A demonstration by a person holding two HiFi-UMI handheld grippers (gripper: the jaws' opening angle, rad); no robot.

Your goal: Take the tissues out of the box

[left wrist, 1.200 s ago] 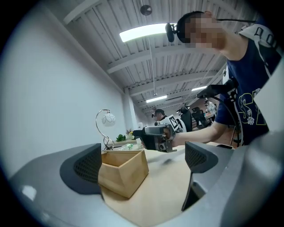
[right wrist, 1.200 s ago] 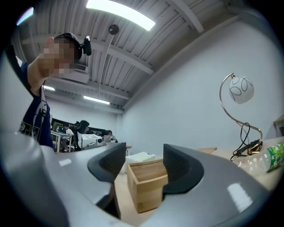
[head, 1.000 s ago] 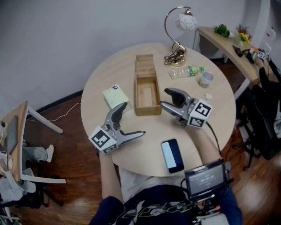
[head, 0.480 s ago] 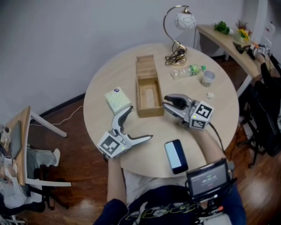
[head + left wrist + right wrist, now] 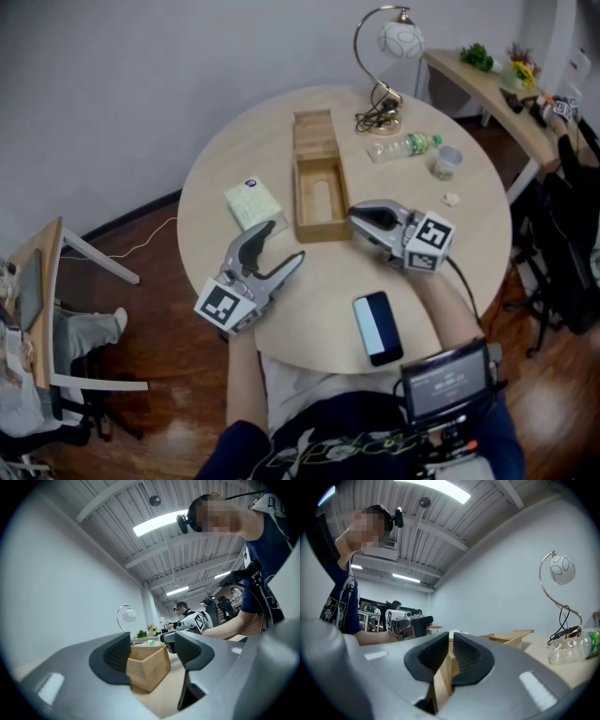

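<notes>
Checking in from the remote station. The right tongs (image 5: 359,217) have just clamped down on the right-hand wall of the wooden box (image 5: 319,197), near its front corner; in the right gripper view the wood is pinched tight between the pads. The left tongs (image 5: 284,241) have just been closing too, but they're only about halfway in. The box's near left corner sits in the gap and the pads aren't squeezing it, so that side is loose. The green tissue pack (image 5: 253,202) is lying flat on the bench (image 5: 281,122), outside the box and just beside its left wall. A phone (image 5: 378,328) sits near the bench's front edge.
</notes>
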